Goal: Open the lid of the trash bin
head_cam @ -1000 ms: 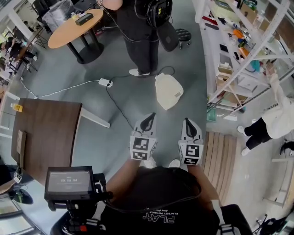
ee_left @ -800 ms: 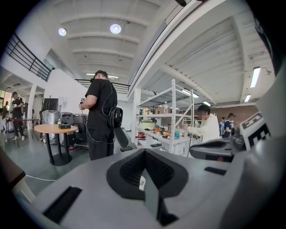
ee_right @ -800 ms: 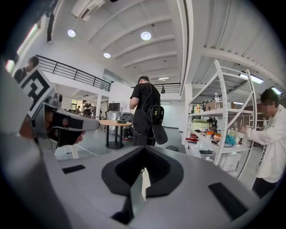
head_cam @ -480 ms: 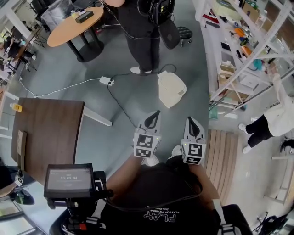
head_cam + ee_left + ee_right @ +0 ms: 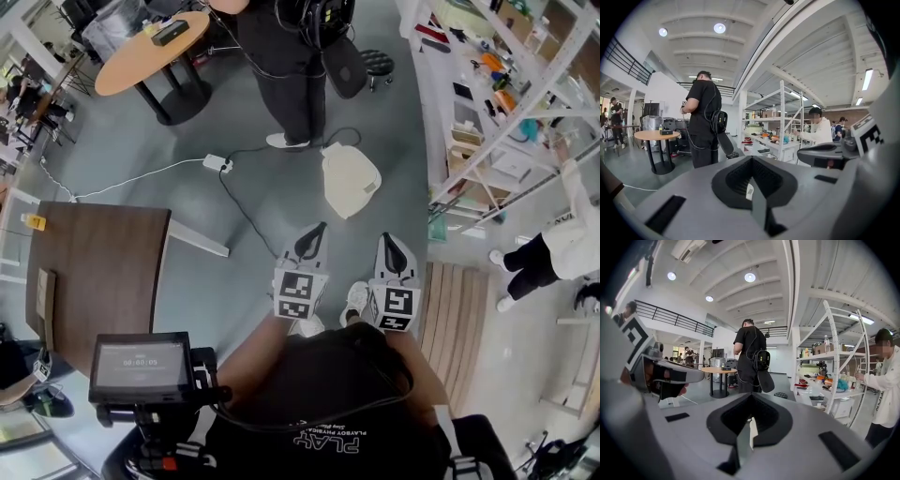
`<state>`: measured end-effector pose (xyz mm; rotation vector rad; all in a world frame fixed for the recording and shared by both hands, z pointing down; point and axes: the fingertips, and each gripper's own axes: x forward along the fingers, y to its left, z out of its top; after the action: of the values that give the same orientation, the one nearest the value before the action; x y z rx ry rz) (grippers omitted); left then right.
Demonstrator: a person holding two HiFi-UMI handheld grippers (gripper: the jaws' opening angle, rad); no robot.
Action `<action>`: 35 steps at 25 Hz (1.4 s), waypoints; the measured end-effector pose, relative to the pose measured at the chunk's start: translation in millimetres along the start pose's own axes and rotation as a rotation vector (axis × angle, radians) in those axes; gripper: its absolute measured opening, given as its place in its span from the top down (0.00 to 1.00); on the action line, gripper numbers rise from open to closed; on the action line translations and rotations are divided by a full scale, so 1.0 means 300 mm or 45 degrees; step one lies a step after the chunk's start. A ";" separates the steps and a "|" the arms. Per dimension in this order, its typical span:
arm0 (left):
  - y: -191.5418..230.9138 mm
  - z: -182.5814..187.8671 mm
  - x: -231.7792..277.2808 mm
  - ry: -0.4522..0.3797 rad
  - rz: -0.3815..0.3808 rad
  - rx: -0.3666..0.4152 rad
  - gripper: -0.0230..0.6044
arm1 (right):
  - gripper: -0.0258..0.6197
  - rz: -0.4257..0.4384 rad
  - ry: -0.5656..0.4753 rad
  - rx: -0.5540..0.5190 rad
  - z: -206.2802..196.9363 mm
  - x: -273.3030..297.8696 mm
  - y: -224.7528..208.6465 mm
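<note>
The trash bin (image 5: 350,180) is a cream, rounded bin with its lid down, standing on the grey floor ahead of me in the head view. Both grippers are held close to my body, pointing toward it and well short of it. My left gripper (image 5: 311,234) has its jaws together with nothing between them, and my right gripper (image 5: 391,246) stands beside it, likewise shut and empty. In the left gripper view the left gripper (image 5: 752,164) fills the lower frame and hides the bin. The right gripper (image 5: 750,401) does the same in its own view.
A person in black (image 5: 291,66) stands just beyond the bin. A power strip and cable (image 5: 217,165) lie on the floor at left. A brown table (image 5: 94,272), a round table (image 5: 150,52), white shelving (image 5: 487,103) and a wooden pallet (image 5: 450,319) surround the spot.
Both grippers have edged slightly forward and right, still side by side and shut. The bin has not moved.
</note>
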<state>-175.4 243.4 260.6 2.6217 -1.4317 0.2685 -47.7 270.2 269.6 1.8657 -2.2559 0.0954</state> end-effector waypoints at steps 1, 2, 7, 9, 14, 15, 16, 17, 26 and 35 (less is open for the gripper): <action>0.005 0.004 0.007 -0.002 0.004 0.002 0.97 | 0.96 0.003 -0.003 -0.003 0.003 0.004 -0.004; 0.008 0.008 0.014 -0.002 0.009 0.002 0.97 | 0.96 0.008 -0.004 -0.004 0.004 0.009 -0.011; -0.004 0.029 0.062 0.024 0.018 -0.009 0.97 | 0.97 0.013 0.004 0.030 0.003 0.038 -0.077; -0.005 0.043 0.086 0.021 0.027 -0.009 0.97 | 0.97 0.022 -0.003 0.006 0.015 0.054 -0.094; -0.030 0.061 0.129 0.035 0.027 -0.018 0.97 | 0.97 0.056 -0.012 -0.032 0.036 0.079 -0.118; -0.030 0.068 0.141 0.036 0.031 -0.016 0.97 | 0.97 0.061 -0.012 -0.030 0.043 0.086 -0.130; -0.031 0.075 0.155 0.035 0.033 -0.015 0.97 | 0.97 0.065 -0.010 -0.028 0.046 0.095 -0.142; -0.031 0.083 0.169 0.033 0.035 -0.016 0.97 | 0.97 0.071 -0.008 -0.025 0.047 0.103 -0.153; -0.026 0.122 0.308 0.046 0.065 0.004 0.97 | 0.96 0.132 -0.011 -0.004 0.049 0.212 -0.225; -0.029 0.119 0.457 0.036 0.105 0.039 0.97 | 0.97 0.152 -0.042 0.022 0.020 0.348 -0.331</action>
<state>-92.1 128.5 256.1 2.5748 -1.5407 0.3383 30.5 149.1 276.5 1.7527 -2.3955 0.1037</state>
